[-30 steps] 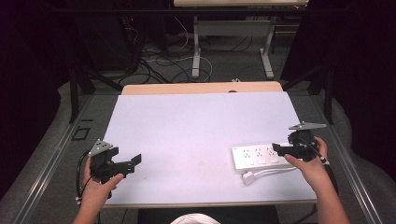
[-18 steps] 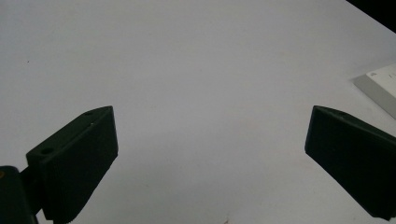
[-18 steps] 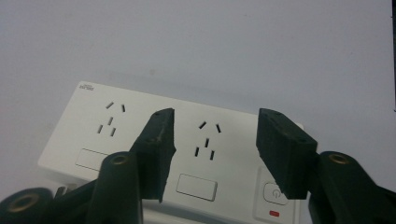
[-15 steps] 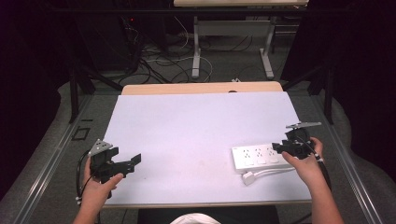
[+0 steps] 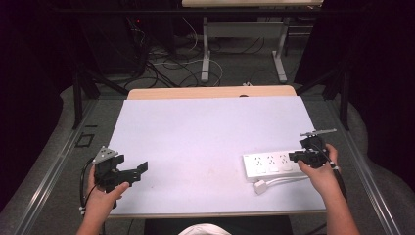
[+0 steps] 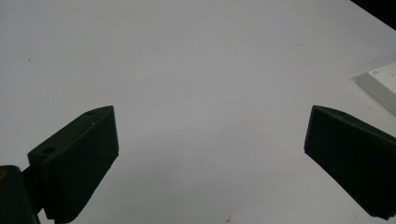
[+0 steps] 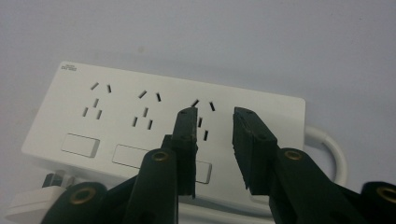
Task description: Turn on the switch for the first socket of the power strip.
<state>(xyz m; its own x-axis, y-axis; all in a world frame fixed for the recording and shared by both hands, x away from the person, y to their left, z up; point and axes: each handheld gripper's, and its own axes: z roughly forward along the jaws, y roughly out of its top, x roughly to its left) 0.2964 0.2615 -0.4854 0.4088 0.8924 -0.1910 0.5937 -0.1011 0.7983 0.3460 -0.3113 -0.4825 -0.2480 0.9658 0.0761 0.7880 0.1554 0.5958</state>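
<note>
White rectangular plastic power strip (image 5: 270,164) with three socket groups and three flat rocker switches lies flat on the pale table (image 5: 205,132) near its right front edge, with its white cable (image 5: 286,181) looping round to a white plug (image 5: 260,186) that rests just in front of it. The right gripper (image 5: 293,156), held in the person's right hand (image 5: 320,171), hangs over the strip's cable end; in the right gripper view its two black fingers (image 7: 187,140) stand a narrow gap apart above the third socket group and its switch, having just been closing, and nothing is clamped between them, though whether the tips touch the strip's top cannot be told. A small grey brand mark sits at the strip's far corner (image 7: 68,68), too small to read. The left gripper (image 5: 139,170), in the left hand (image 5: 100,196) at the table's left front corner, is well apart from the strip, its fingers (image 6: 79,158) spread wide over bare table and holding nothing.
</note>
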